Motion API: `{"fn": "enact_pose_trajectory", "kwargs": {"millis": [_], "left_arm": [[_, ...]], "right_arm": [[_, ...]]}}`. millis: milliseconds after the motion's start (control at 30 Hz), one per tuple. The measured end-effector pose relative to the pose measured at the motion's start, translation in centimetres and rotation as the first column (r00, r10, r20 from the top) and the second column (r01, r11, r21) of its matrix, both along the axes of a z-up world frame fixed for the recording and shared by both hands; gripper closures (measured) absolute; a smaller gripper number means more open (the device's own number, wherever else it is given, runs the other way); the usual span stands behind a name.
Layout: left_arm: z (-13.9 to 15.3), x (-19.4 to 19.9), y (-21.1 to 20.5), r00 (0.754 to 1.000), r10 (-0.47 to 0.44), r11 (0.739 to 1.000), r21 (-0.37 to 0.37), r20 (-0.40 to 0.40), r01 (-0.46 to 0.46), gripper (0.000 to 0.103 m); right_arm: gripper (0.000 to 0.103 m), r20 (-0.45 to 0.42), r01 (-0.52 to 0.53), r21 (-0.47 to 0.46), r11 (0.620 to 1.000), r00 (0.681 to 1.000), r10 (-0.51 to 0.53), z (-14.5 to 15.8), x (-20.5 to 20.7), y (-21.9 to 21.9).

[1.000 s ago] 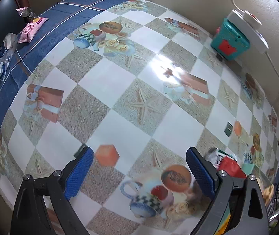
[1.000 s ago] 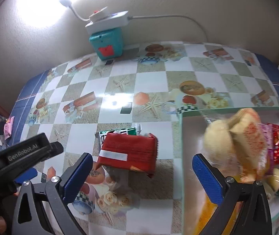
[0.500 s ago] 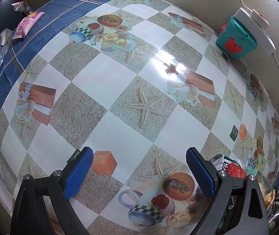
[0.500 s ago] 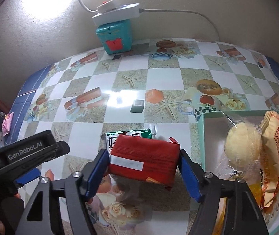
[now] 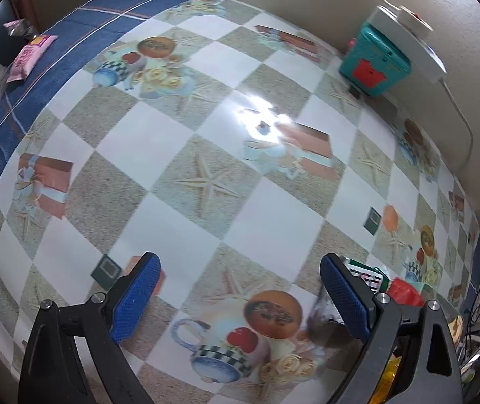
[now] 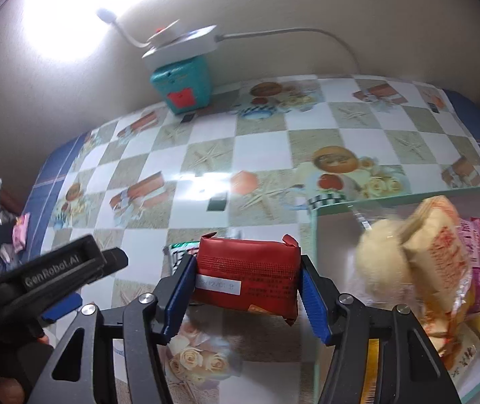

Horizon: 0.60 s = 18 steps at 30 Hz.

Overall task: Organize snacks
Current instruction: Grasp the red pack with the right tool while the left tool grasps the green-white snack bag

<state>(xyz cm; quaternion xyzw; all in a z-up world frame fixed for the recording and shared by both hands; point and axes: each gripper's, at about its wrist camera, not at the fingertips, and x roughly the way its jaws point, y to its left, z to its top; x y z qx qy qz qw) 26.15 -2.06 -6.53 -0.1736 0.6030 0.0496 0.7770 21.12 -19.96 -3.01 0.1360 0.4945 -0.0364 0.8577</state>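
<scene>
A red snack packet [image 6: 246, 276] lies on the patterned tablecloth, partly on top of a green-and-white packet [image 6: 181, 249]. My right gripper [image 6: 246, 269] straddles the red packet; its jaws are closing and both blue pads press on the packet's short ends. To the right stands a pale green tray [image 6: 405, 195] holding a bun in clear wrap [image 6: 381, 256] and several snack bags. My left gripper [image 5: 240, 289] hovers open over bare tablecloth with nothing between its fingers. In the left wrist view the red packet [image 5: 405, 291] shows behind the right finger.
A teal box [image 5: 373, 64] with a white power strip [image 6: 182, 45] and cable on top stands against the back wall. A pink packet [image 5: 31, 55] and crumpled wrappers lie on the blue border at the far left edge.
The right jaws went from wide open to closed around the red packet. The left gripper drifted a little across the tablecloth, still open.
</scene>
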Motion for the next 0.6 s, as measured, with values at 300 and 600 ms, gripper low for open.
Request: {"fn": "enact_pose_trajectory", "kwargs": {"millis": [300, 600], "left_arm": [[-0.2, 0.5, -4.6, 0.994, -0.106, 0.994, -0.023, 0.029, 0.107, 0.007], [-1.1, 0.5, -9.5, 0.973, -0.228, 0.974, 0.014, 0.028, 0.228, 0.007]], "right_arm": [[0.040, 0.095, 0.072, 0.008, 0.997, 0.993, -0.073, 3.9, -1.2, -3.8], [0.041, 0.122, 0.124, 0.005, 0.992, 0.985, -0.124, 5.1, -2.1, -6.5]]}}
